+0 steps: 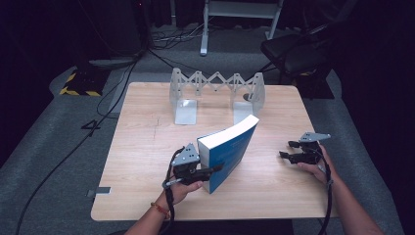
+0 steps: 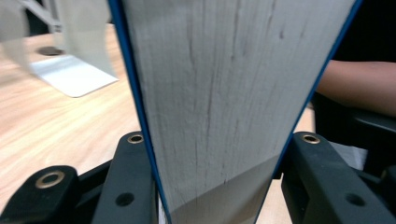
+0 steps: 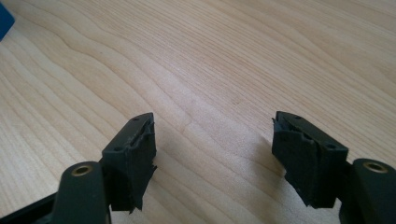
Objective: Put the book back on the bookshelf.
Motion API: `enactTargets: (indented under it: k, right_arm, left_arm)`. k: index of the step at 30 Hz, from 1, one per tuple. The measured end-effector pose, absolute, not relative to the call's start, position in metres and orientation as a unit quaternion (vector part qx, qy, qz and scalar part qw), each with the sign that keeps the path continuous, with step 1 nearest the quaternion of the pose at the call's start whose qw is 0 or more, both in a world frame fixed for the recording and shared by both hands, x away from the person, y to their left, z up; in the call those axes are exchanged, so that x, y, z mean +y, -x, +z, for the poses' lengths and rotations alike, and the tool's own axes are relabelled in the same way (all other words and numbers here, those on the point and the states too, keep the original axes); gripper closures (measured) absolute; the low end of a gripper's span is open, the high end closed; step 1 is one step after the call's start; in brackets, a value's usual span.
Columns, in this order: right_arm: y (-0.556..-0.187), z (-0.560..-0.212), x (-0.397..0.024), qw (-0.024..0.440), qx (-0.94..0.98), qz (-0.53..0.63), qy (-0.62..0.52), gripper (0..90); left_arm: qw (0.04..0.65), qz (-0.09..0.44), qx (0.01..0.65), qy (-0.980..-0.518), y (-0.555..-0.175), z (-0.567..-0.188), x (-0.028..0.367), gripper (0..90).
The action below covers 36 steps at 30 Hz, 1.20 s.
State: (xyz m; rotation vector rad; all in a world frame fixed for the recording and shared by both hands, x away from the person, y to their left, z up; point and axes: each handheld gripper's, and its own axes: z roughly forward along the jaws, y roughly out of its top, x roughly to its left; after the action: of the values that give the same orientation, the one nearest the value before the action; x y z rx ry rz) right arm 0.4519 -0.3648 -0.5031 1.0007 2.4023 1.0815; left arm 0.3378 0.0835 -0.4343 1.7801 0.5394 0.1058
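- So the left gripper has its jaws clamped across the thickness of a thick blue book. The left gripper view shows both jaws pressed flat against the two covers, with the page block running up between them.
- The book is standing tilted near the middle of the wooden table, lower corner on or just above the top (can't tell which), upper end leaning away toward the far side.
- The right gripper is well off to the right of the book, jaws spread apart with nothing between them. Its own view is just bare wood grain between the two black pads, plus a sliver of blue at the top left corner.
- At the far edge sits a metal expanding book rack with two upright end plates and a scissor lattice behind. The slot between the plates is vacant.
- Progress guess: the pickup part looks done, since the book is gripped and stood up. The actual placing isn't done, because the book is well short of the rack.
- What's probably left: carry the book over, slide it upright between the plates, let go. The free gripper might be needed to steady it, since a one-sided grip on something this thick looks a bit wobbly.
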Motion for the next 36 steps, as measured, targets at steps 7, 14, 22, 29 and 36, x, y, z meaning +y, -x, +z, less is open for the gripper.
enactTargets:
  k: [7,14,22,29,36]
  right_arm:
    - [-0.449,-0.502,-0.362,0.15,0.851,0.376,-0.334,26.9]
    - [-0.437,-0.502,-0.34,0.12,0.877,0.383,-0.266,24.2]
    - [-0.424,-0.503,-0.313,0.078,0.9,0.39,-0.18,21.0]
    - [-0.412,-0.503,-0.289,0.057,0.907,0.393,-0.139,20.9]
    - [-0.417,-0.503,-0.268,0.06,0.907,0.396,-0.134,20.7]
  left_arm:
    - [0.601,0.011,0.181,-0.778,-0.336,-0.431,0.072,59.8]
    - [0.584,0.031,0.178,-0.791,-0.34,-0.43,0.078,59.4]
    - [0.581,0.037,0.172,-0.794,-0.34,-0.43,0.078,59.0]
    - [0.58,0.04,0.174,-0.795,-0.34,-0.431,0.079,58.2]
    - [0.567,0.057,0.175,-0.803,-0.338,-0.435,0.08,56.9]
